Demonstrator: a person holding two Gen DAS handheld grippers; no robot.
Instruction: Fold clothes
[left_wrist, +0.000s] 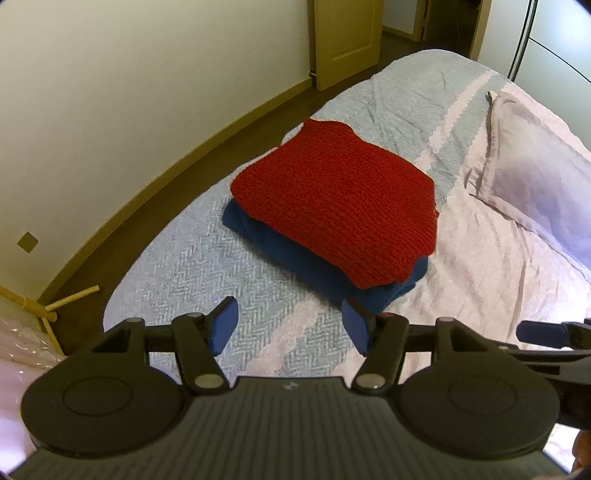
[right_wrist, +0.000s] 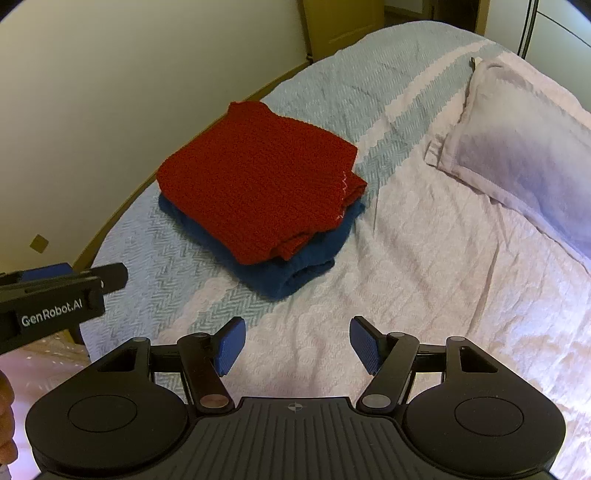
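Observation:
A folded red knit sweater (left_wrist: 332, 199) lies on top of a folded dark blue garment (left_wrist: 332, 273) on the bed; both also show in the right wrist view, the red sweater (right_wrist: 255, 192) on the blue garment (right_wrist: 295, 269). My left gripper (left_wrist: 290, 325) is open and empty, held just in front of the stack's near edge. My right gripper (right_wrist: 295, 345) is open and empty, over the pink bedspread, short of the stack. The left gripper's side (right_wrist: 55, 295) shows at the left of the right wrist view.
The bed has a blue herringbone cover (left_wrist: 177, 280) and a pink bedspread (right_wrist: 443, 277). A pale pillow (right_wrist: 524, 147) lies to the right. A white wall (left_wrist: 110, 92), a wooden door (left_wrist: 343, 37) and a wooden rack (left_wrist: 48, 306) stand left of the bed.

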